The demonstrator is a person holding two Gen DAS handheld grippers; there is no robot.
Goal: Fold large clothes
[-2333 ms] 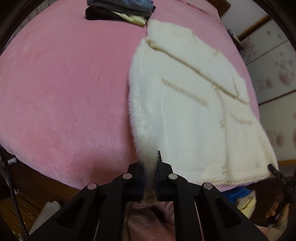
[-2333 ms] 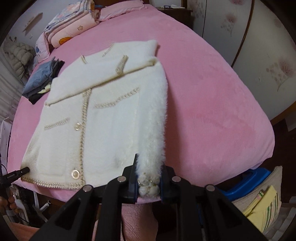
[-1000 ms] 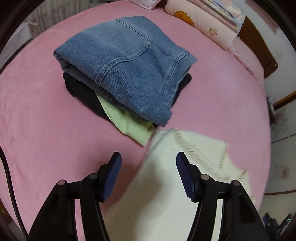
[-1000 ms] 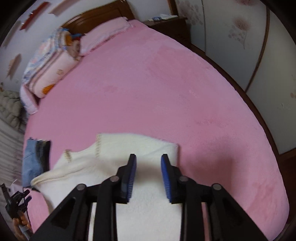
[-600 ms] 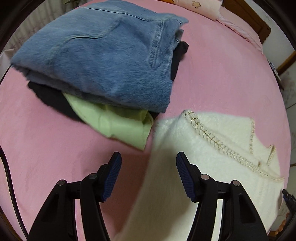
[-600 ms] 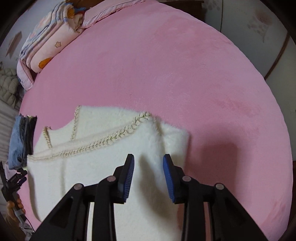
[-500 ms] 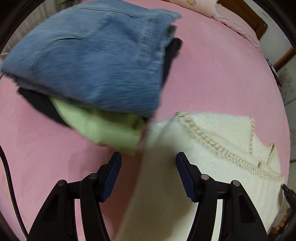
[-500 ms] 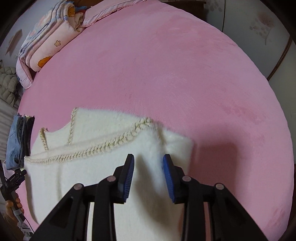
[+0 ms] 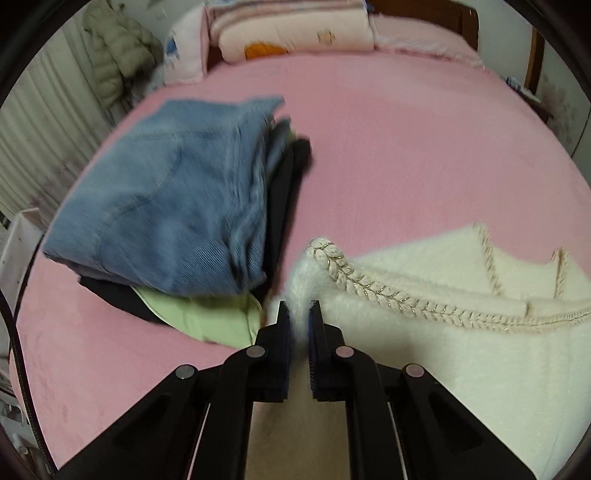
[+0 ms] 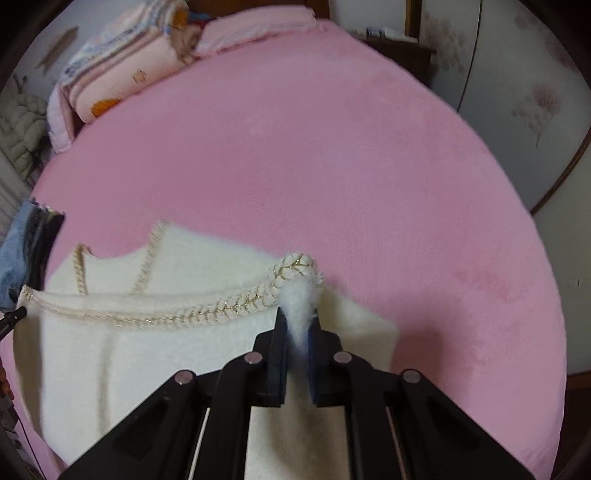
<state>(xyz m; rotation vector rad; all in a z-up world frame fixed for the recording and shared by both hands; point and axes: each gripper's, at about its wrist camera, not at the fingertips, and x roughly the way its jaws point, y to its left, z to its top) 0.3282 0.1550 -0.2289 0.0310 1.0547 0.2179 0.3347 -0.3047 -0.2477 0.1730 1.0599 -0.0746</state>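
A fluffy white cardigan [image 9: 461, 350] with gold braided trim [image 9: 388, 295] lies on the pink bed [image 9: 406, 147], its sleeves folded across the chest. My left gripper [image 9: 298, 308] is shut on the left corner of the folded sleeve edge, and fur bulges up between its pads. In the right wrist view the cardigan [image 10: 147, 350] spreads to the left, and my right gripper [image 10: 298, 314] is closing its jaws on the right corner, just below the trim's end [image 10: 295, 269]; white fur is squeezed between its pads.
A stack with folded jeans [image 9: 166, 206] over black and green garments [image 9: 207, 314] sits just left of the cardigan's corner. Folded quilts [image 9: 295, 33] and a puffy jacket [image 9: 114, 55] lie at the bed's head. Bare pink bed [image 10: 332, 147] stretches beyond the cardigan; wardrobe panels [image 10: 517, 92] stand on the right.
Both grippers came down onto the cardigan's upper corners and shut on the fur; half a second ago their jaws stood open above it. The left one also rolled and shifted toward the corner.
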